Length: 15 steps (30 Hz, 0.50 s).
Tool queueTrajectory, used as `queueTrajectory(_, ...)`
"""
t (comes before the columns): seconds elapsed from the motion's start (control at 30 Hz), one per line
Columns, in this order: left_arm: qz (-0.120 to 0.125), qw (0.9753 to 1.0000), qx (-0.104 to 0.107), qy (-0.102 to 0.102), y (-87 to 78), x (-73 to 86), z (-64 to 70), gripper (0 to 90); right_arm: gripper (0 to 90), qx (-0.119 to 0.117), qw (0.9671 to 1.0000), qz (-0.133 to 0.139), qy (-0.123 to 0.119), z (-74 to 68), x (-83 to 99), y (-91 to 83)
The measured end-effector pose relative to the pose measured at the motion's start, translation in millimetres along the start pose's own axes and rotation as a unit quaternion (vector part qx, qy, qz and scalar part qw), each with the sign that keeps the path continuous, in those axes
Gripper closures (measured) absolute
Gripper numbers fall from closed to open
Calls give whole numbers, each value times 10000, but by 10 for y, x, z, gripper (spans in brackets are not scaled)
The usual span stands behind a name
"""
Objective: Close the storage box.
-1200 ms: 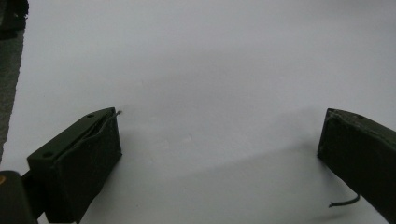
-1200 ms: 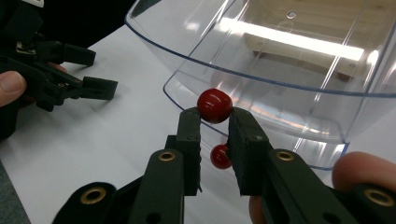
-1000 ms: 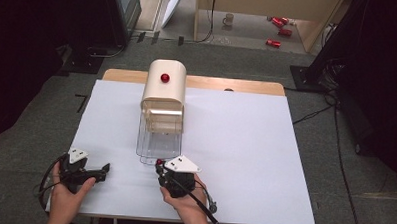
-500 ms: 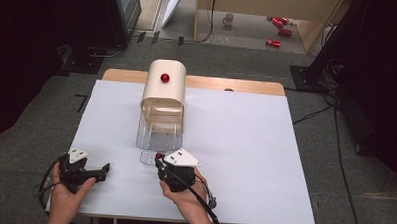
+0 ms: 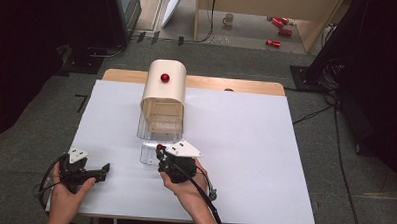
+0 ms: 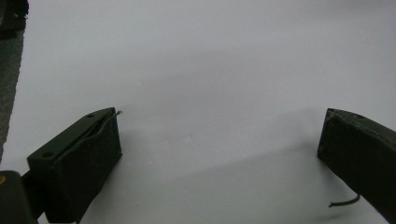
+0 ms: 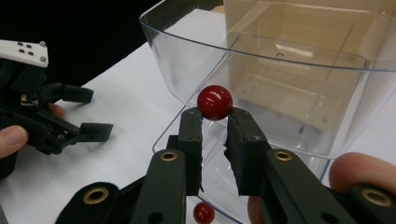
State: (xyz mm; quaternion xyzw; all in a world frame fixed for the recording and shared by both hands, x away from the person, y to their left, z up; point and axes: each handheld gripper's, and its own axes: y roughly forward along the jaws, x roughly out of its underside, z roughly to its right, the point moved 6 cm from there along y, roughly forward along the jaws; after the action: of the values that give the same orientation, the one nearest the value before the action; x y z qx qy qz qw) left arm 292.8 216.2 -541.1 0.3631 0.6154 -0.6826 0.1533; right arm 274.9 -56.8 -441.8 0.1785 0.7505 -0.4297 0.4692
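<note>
1. A red ball (image 7: 215,102) sits pinched at the tips of the right gripper (image 7: 215,122), just over the curved rim of the clear tray (image 7: 187,70).
2. A second red ball (image 7: 204,213) lies below, partly hidden by the jaws.
3. The left gripper (image 6: 219,140) is spread wide, holding nothing, above bare white table cover (image 6: 210,70).
4. The cream dispenser (image 5: 163,88) stands behind the tray.
</note>
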Motion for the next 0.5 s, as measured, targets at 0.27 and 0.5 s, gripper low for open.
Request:
queueTrajectory(0.27,-2,10000,2,-3,0,0,0,0,773,-9,10000,-22,28,47,-94,56)
queueTrajectory(0.5,4,10000,-1,-8,1,-1,1,0,775,21,10000,-53,40,97,-176,145)
